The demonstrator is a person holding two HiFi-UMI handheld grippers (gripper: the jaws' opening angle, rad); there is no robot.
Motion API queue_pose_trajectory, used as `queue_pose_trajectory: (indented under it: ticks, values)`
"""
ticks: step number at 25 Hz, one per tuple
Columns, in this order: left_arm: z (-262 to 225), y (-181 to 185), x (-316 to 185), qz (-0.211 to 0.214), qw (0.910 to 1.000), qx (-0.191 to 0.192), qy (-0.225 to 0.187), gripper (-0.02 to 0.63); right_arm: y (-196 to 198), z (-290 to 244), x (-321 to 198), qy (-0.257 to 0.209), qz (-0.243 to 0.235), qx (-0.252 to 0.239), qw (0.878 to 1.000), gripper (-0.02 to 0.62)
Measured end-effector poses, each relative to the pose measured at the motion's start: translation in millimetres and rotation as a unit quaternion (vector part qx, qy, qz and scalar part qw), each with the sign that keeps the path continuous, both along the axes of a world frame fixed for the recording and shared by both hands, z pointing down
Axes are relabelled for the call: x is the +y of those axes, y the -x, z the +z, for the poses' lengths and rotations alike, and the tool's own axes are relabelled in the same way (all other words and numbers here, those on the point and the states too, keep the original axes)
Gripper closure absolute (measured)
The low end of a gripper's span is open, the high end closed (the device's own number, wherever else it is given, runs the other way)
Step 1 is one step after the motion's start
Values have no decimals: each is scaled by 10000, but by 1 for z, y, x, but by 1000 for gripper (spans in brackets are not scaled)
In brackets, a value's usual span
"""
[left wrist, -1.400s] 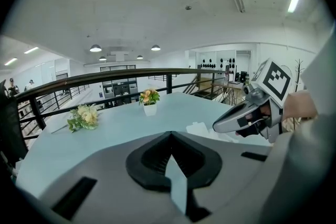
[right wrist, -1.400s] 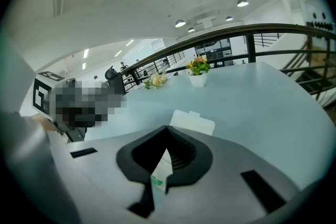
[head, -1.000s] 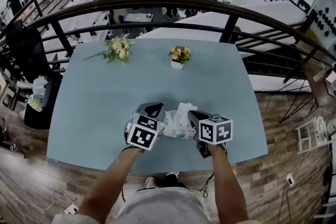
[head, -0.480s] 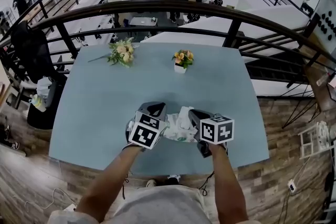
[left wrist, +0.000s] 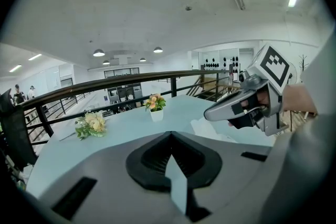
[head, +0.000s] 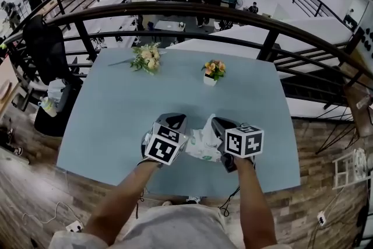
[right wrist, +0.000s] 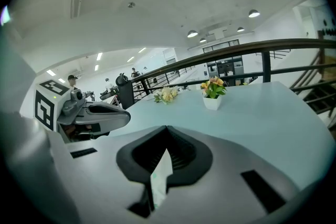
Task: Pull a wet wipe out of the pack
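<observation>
The wet wipe pack [head: 201, 150] lies near the front edge of the pale blue table [head: 111, 114], between my two grippers. My left gripper [head: 177, 125] is at the pack's left side. In the left gripper view its jaws [left wrist: 176, 178] are shut on a thin pale strip, which appears to be the pack's edge. My right gripper [head: 217, 124] is over the pack's right side, slightly raised. A crumpled white wet wipe [head: 208, 128] stands up out of the pack to its tip. In the right gripper view its jaws [right wrist: 160, 178] are shut on a thin white sheet.
A small white pot of orange flowers [head: 214, 72] stands at the table's far middle. A loose bouquet [head: 147, 58] lies at the far left. A dark railing [head: 192, 9] runs behind the table, with an open floor below. The person's forearms [head: 125, 201] reach over the near edge.
The right gripper has risen a little, drawing the white wipe further up out of the pack. The left gripper has stayed on the pack. The head view has shifted slightly.
</observation>
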State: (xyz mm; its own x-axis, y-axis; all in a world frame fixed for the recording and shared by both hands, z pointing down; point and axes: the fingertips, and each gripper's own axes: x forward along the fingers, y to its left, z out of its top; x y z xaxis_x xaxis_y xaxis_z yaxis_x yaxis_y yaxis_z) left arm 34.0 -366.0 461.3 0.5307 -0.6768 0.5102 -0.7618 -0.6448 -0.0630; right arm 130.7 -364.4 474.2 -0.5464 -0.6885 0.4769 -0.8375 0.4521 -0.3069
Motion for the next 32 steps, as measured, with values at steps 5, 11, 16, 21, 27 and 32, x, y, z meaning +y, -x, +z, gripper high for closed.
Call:
queue_pose_trajectory:
  ticks: [5,11,16,21,27,32]
  values:
    - [-3,13,-2,-200,9998,56,-11,612,13,-7,-6,-78,-180,22,9998,592]
    - [-6,36,-5,-480,9988,61,-31,612,35,-14,-16,-160,-459,23,9988,592]
    - [-9,56,-7,-730,9973,27,-52,612,56,-19,-23,-201,-746,37,9970,592]
    - [-15,79,-10,-1021,9947,7,-113,612,80,-26,-32,-290,-1059,42,9939,592]
    - [-25,109,-12,-1351,9905,-68,-226,612,110,-38,-39,-449,-1416,53,9889,592]
    - [-31,134,-11,-1683,9854,-46,-271,612,137,-44,-39,-543,-1694,0,9841,592]
